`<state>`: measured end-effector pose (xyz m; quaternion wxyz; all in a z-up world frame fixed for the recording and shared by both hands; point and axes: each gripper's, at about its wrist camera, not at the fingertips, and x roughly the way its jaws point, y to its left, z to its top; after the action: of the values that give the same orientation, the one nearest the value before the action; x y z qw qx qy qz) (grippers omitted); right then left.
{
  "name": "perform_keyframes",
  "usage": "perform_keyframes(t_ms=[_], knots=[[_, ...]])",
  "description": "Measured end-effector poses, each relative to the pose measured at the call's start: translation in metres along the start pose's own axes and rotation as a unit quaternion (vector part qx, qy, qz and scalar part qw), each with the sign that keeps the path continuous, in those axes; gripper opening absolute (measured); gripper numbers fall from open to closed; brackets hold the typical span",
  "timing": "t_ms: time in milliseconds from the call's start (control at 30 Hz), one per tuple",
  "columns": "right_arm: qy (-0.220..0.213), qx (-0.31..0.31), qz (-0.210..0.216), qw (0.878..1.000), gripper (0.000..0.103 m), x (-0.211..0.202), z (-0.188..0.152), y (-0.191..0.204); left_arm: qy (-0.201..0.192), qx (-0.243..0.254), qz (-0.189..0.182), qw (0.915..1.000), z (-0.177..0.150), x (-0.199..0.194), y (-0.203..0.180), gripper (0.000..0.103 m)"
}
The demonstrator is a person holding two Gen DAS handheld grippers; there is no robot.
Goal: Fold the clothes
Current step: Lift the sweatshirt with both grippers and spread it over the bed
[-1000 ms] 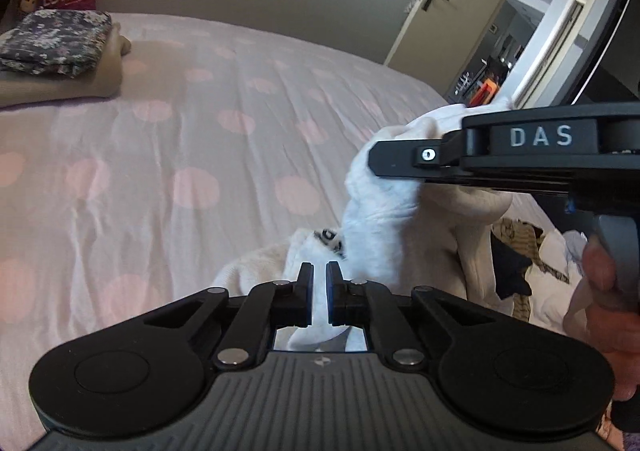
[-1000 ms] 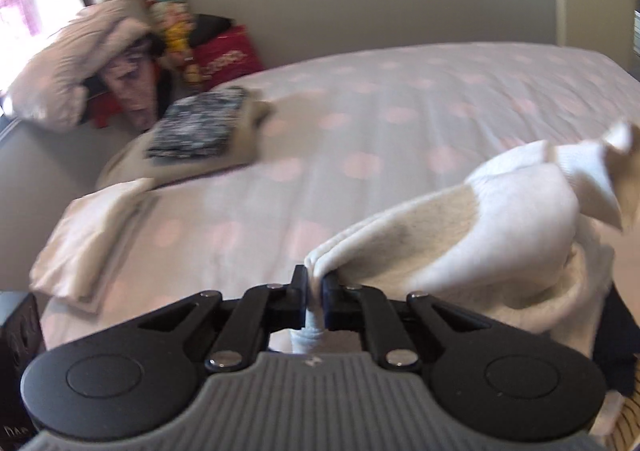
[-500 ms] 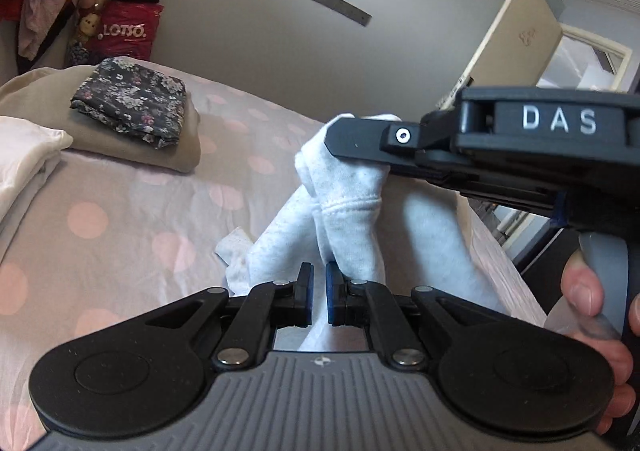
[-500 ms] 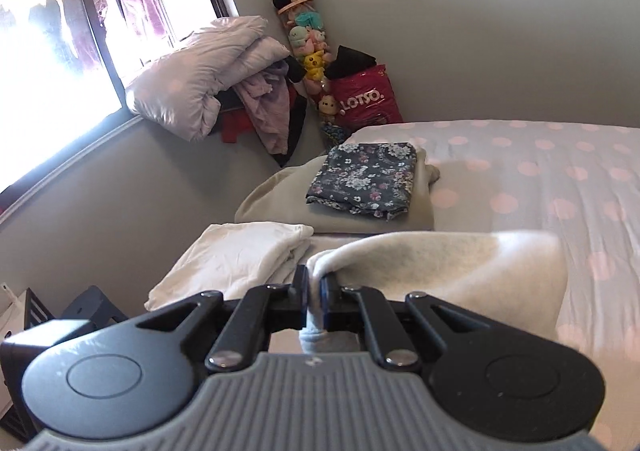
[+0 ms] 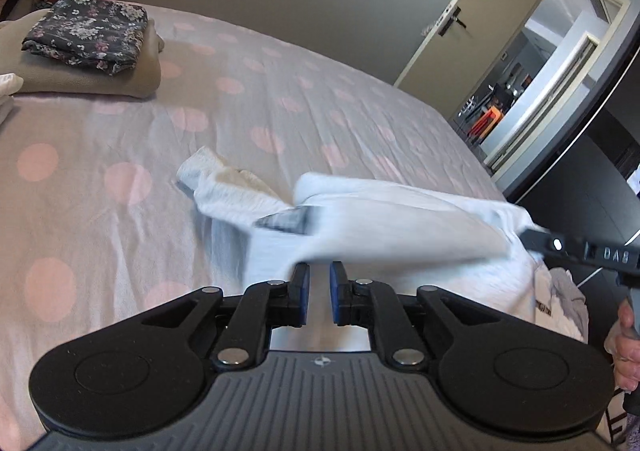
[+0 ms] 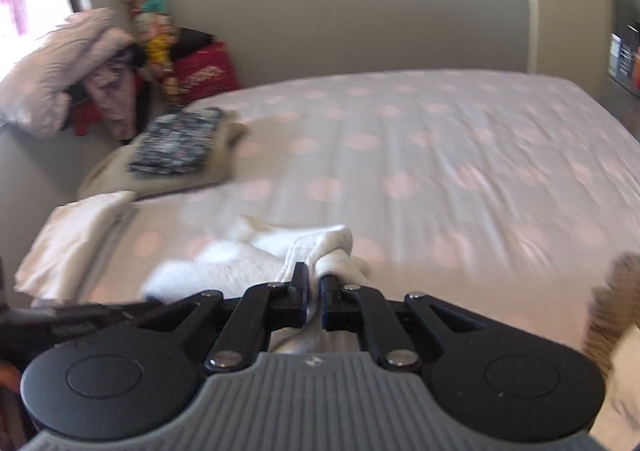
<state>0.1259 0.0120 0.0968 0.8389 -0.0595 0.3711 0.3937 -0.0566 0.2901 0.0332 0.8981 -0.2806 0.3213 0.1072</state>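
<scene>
White fleece, a pale sweatshirt (image 5: 360,219), lies spread on the near part of the bed (image 5: 120,179), directly ahead of both tongs. The left tongs (image 5: 319,293) stand with a narrow gap between their blue pads, cloth just beyond the tips; I cannot tell if they pinch any. The right tongs (image 6: 314,301) are nearly closed on a bunched fold of the sweatshirt. Folded clothes (image 5: 88,31) sit stacked far off at the bed's corner.

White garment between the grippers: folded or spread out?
Neither: the white garment lies rumpled on the bed, one end bunched in the right gripper.
</scene>
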Motion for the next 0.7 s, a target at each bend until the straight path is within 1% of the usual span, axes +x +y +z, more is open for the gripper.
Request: perform_keyframes(t_ms=[100, 200, 300, 400, 533, 600, 700], knots=[[0.021, 0.029, -0.040, 0.999, 0.007, -0.004, -0.021, -0.039, 0.013, 0.016, 0.017, 0.9997, 0.002, 0.009, -0.005, 0.025], [0.042, 0.055, -0.068, 0.995, 0.007, -0.004, -0.043, -0.070, 0.024, 0.025, 0.021, 0.9992, 0.003, 0.017, -0.011, 0.028], [0.055, 0.078, -0.086, 0.992, 0.007, 0.001, -0.058, -0.089, 0.029, 0.032, 0.018, 0.9989, 0.002, 0.023, -0.019, 0.040], [0.068, 0.079, -0.097, 0.990, 0.007, 0.013, -0.067, -0.099, 0.037, 0.043, 0.014, 0.9983, 0.000, 0.029, -0.029, 0.043], [0.089, 0.087, -0.126, 0.984, 0.007, 0.032, -0.077, -0.120, 0.051, 0.058, 0.008, 0.9970, -0.001, 0.039, -0.039, 0.052], [0.093, 0.090, -0.155, 0.979, 0.007, 0.038, -0.080, -0.137, 0.058, 0.064, 0.013, 0.9962, -0.001, 0.044, -0.041, 0.053], [0.104, 0.103, -0.171, 0.974, 0.007, 0.040, -0.084, -0.160, 0.068, 0.074, 0.020, 0.9947, 0.001, 0.055, -0.045, 0.054]])
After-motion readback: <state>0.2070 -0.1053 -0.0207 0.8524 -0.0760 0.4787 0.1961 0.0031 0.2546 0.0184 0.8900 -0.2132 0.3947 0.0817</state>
